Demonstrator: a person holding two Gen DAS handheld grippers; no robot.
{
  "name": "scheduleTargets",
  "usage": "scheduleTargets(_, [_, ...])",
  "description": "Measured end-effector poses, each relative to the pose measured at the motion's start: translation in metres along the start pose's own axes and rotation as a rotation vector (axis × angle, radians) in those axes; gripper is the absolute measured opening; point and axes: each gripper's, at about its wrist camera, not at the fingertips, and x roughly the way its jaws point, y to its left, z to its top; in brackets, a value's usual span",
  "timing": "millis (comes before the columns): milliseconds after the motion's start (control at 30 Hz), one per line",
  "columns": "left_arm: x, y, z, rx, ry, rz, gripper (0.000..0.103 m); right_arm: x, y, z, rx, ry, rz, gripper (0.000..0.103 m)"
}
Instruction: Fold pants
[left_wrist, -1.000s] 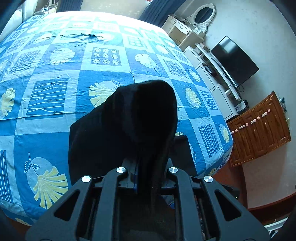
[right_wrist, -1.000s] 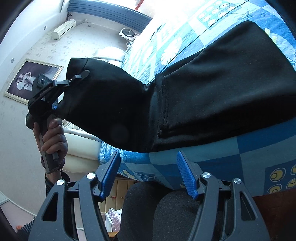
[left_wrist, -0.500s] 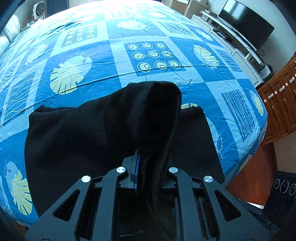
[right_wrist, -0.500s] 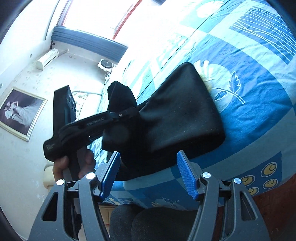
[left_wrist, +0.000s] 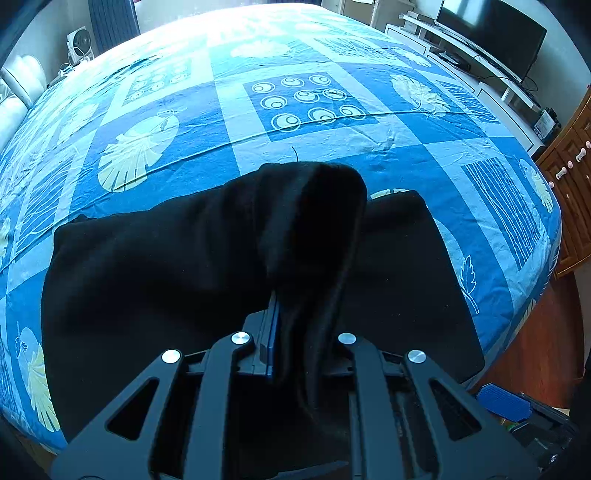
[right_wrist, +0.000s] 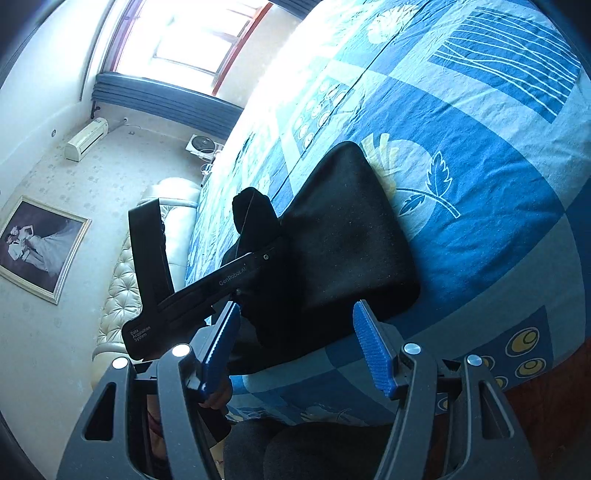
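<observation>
- Lowering toward the bed (left_wrist: 332, 122), the bunched end of the pants (left_wrist: 166, 266) is carried over the flat part since a second ago.
- Left gripper (left_wrist: 295, 325) is clamped on that fold; right gripper (right_wrist: 295, 343) is held wide, empty.
- Fold is judged nearly laid; release is due next.

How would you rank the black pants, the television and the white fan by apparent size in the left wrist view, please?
1. black pants, though nearest the camera
2. television
3. white fan

A blue patterned bedspread (left_wrist: 332, 122) fills the view ahead. A television (left_wrist: 491, 35) and wooden cabinet (left_wrist: 576, 177) stand right; a bright window (right_wrist: 192, 40) and framed photo (right_wrist: 37, 247) show leftward.
</observation>
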Motion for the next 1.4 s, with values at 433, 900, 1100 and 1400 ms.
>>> scheduleTargets(433, [-0.026,-0.005,-0.009,0.0,-0.081,-0.157,0.058,-0.018,0.007,0.007,-0.022,-0.057,-0.043,0.063])
scheduleTargets(900, [-0.096,0.169,-0.105,-0.291,-0.213,-0.092,0.094,0.048,0.047,0.037,-0.152,0.095,-0.003,0.066])
scheduleTargets(1100, [-0.092,0.233,-0.147,-0.402,-0.172,-0.05,0.094,0.101,0.044,0.042,-0.16,0.185,-0.109,0.066])
scheduleTargets(1400, [-0.078,0.253,-0.168,-0.499,-0.128,-0.127,0.094,0.114,0.064,0.032,-0.229,0.217,-0.125,0.016])
